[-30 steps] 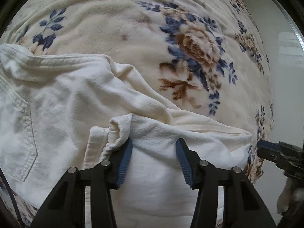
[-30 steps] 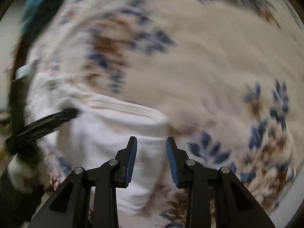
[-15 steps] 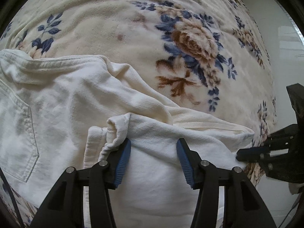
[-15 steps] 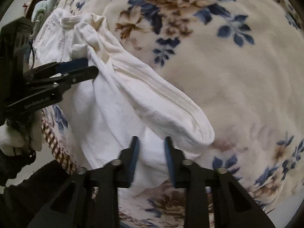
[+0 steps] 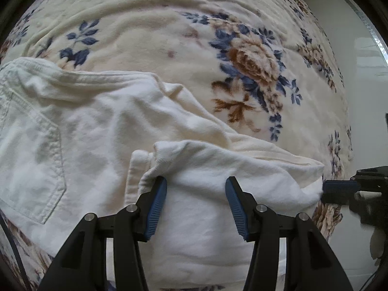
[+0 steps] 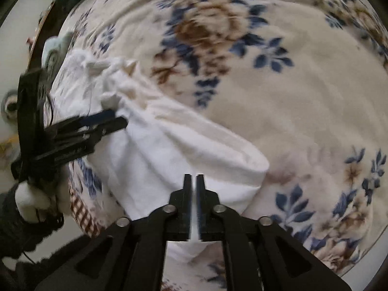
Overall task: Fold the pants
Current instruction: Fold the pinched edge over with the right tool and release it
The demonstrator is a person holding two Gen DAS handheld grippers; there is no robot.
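White pants (image 5: pixel 97 131) lie on a floral blanket, with a back pocket at the left and a folded leg section (image 5: pixel 206 169) at the near edge. My left gripper (image 5: pixel 196 186) is open, its fingers straddling the bunched fold of that section. In the right wrist view the same pants (image 6: pixel 155 150) run from upper left to the near centre. My right gripper (image 6: pixel 193 178) is shut on the rounded end of the folded leg. The right gripper also shows in the left wrist view (image 5: pixel 339 186) at the cloth's right corner. The left gripper shows at the left in the right wrist view (image 6: pixel 106 121).
The cream blanket (image 5: pixel 169 36) with blue and brown flowers covers the bed. Its edge drops off at the right to a pale floor (image 5: pixel 363 72). A gloved hand (image 6: pixel 31 198) holds the left gripper at the bed's near-left edge.
My right gripper has closed on the folded end of the pant leg. My left gripper has stayed open over the bunched fold.
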